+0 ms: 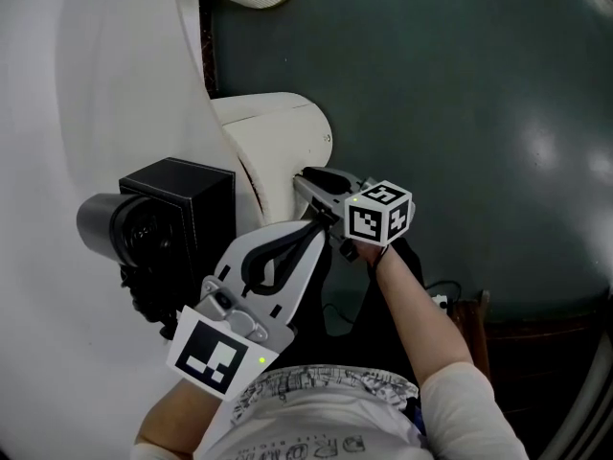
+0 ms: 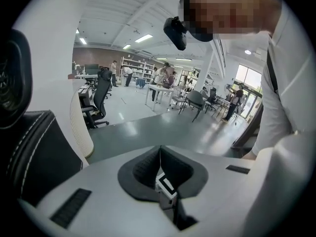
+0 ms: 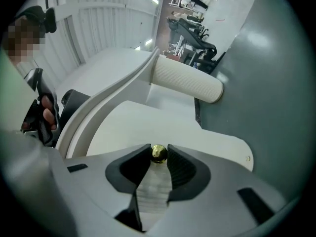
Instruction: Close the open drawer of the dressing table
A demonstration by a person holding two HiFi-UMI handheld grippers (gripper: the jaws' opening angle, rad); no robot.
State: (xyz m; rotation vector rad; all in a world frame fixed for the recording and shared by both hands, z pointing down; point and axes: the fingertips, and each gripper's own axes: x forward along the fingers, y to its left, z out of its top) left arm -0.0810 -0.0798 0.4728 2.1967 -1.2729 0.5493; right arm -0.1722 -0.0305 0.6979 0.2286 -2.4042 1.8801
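The cream drawer [image 1: 283, 132] juts out from the curved white dressing table [image 1: 86, 84] over the dark floor. A small gold knob [image 3: 158, 153] on the drawer's front sits between the pads of my right gripper [image 3: 159, 156], and both pads touch it. In the head view my right gripper [image 1: 301, 182] reaches left against the drawer front, its marker cube behind it. My left gripper [image 1: 321, 230] hovers just below and in front, pointing up and to the right. Its jaws [image 2: 159, 151] are shut with nothing between them.
A black box [image 1: 187, 204] and a dark cylinder-shaped device [image 1: 105, 223] stand on the table top, left of the drawer. A ribbed cream roll [image 3: 185, 83] lies beyond the drawer. The person's body is close below. Office chairs and desks stand far off.
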